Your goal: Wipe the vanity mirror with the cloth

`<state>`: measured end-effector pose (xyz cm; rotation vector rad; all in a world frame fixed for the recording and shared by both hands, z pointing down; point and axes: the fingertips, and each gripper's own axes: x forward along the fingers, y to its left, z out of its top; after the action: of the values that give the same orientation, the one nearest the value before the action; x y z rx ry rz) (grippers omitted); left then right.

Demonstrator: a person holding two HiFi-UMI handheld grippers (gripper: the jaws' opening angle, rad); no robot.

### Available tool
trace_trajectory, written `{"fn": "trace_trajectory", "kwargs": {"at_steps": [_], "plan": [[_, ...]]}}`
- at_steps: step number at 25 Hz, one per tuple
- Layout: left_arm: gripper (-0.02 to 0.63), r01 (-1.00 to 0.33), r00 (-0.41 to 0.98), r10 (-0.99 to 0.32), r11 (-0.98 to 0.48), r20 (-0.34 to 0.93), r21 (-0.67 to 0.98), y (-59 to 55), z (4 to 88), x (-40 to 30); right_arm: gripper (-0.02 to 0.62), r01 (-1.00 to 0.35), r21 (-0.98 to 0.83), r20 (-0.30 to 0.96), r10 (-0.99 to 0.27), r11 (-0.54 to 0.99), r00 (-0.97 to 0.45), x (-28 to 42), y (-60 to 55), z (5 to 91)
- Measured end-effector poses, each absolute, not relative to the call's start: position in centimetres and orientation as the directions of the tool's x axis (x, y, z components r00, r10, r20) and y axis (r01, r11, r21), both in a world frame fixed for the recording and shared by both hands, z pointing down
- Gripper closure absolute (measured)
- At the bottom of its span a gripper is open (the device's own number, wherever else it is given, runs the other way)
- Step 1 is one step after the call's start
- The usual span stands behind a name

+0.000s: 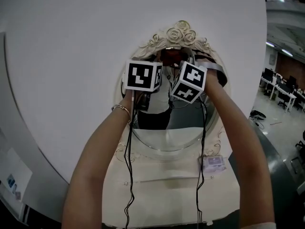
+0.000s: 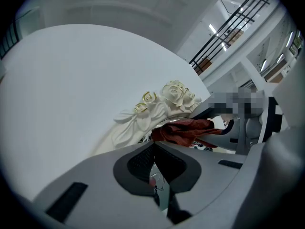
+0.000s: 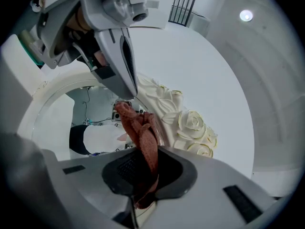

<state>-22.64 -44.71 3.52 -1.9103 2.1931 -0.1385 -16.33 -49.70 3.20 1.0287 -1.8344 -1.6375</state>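
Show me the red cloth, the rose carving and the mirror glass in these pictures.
red cloth (image 3: 148,144), right gripper view, on its bunched middle.
rose carving (image 2: 174,93), left gripper view, on the largest rose.
mirror glass (image 1: 177,132), head view, on the lower part of the glass.

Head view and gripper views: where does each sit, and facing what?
Head view: on the person's head, facing the vanity mirror; both forearms show.
Left gripper view: on the left tool, past its shut jaws toward the rose crest.
Right gripper view: on the right tool, gripping the cloth, facing the mirror.
Both gripper views share cloth and crest.
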Motion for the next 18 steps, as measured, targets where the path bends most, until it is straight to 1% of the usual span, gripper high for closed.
{"fn": "trace_trajectory", "kwargs": {"at_steps": [4, 11, 18], "plan": [[0.595, -0.967, -0.131, -0.987, 0.147, -0.091, -0.21, -44.8, 5.1, -23.0, 0.535, -0.21, 0.977, -0.11, -0.775, 0.03, -0.622, -16.5, -49.6, 4.5], [0.595, -0.967, -0.144, -0.989, 0.149, -0.04, -0.206, -44.7, 9.8, -23.7, 0.535, -0.152, 0.986, -0.042, -0.763, 0.074, -0.645, -17.1, -49.3, 9.2], [0.595, -0.987, -0.126, -0.991, 0.121, 0.045, -0.106, -45.0, 17.9, -23.7, 0.535, -0.127, 0.981, 0.026, -0.744, 0.148, -0.668, -18.1, -49.2, 16.1]]}}
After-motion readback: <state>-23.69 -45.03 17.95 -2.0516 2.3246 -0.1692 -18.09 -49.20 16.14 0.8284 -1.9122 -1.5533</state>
